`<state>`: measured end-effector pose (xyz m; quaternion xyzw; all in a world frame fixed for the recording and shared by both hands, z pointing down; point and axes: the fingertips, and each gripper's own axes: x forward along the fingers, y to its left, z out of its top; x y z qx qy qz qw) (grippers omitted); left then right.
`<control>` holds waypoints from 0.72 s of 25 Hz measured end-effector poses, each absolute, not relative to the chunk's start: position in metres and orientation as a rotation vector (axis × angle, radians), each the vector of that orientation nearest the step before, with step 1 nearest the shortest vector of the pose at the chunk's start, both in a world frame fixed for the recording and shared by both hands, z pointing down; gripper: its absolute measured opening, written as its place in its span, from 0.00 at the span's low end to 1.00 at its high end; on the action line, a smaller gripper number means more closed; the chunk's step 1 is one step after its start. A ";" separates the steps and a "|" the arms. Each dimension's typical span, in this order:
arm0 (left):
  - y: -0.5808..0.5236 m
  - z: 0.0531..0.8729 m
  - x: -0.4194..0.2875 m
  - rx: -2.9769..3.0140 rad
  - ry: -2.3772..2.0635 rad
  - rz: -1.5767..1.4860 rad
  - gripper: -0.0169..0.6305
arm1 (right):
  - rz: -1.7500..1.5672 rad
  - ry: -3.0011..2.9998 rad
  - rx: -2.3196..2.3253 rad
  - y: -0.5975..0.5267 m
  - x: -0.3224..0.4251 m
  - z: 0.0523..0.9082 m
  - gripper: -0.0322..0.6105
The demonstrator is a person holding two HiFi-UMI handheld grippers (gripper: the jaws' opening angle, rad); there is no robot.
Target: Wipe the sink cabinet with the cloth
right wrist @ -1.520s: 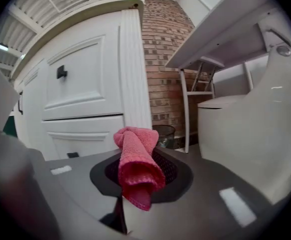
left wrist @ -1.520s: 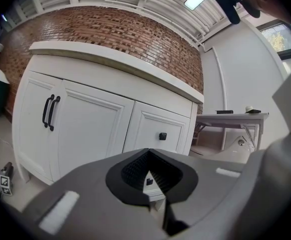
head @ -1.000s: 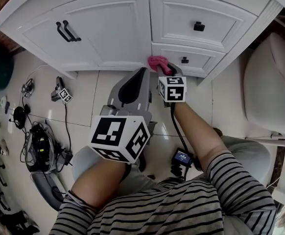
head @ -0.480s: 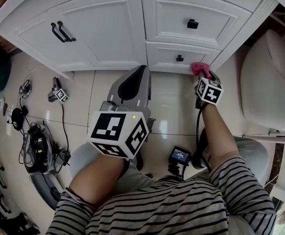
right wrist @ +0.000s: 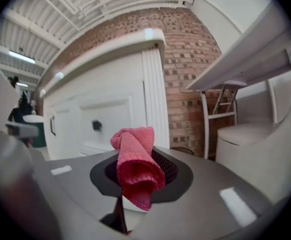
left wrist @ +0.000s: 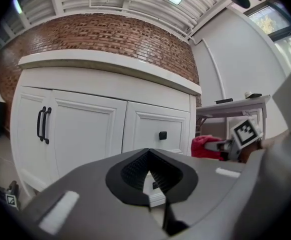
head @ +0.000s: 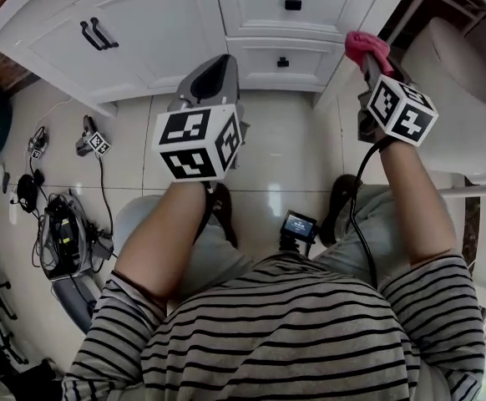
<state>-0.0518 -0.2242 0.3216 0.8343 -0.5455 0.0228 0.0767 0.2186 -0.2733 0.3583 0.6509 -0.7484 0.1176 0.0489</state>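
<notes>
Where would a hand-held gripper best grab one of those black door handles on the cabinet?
Probably mid-bar. The handle is a slim upright bar standing off the cabinet, so come straight at the front with jaws apart sideways and close across it. Its twin sits close beside, so one jaw must slip between them. The left hand-held gripper is empty but shut.

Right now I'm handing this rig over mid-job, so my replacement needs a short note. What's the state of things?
Right gripper: shut on the pink cloth, held at the cabinet right front corner; contact unclear.
Left gripper: shut, empty, hanging in front of the drawers.
Done: over the last second the cloth swept below the drawers from the middle to the right corner.
Left: probably the doors, drawer fronts and right side.
</notes>
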 end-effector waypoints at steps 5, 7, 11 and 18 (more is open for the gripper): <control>-0.217 0.317 -0.054 2.451 -1.718 0.094 0.02 | 0.251 -2.563 1.999 -0.208 0.191 0.291 0.19; -0.207 0.319 -0.054 2.432 -1.746 0.092 0.02 | 0.205 -2.552 2.032 -0.196 0.189 0.301 0.19; -0.198 0.318 -0.056 2.423 -1.775 0.071 0.02 | 0.151 -2.578 1.956 -0.189 0.167 0.314 0.18; -0.195 0.325 -0.042 2.463 -1.728 0.096 0.02 | 0.161 -2.558 1.964 -0.188 0.168 0.320 0.18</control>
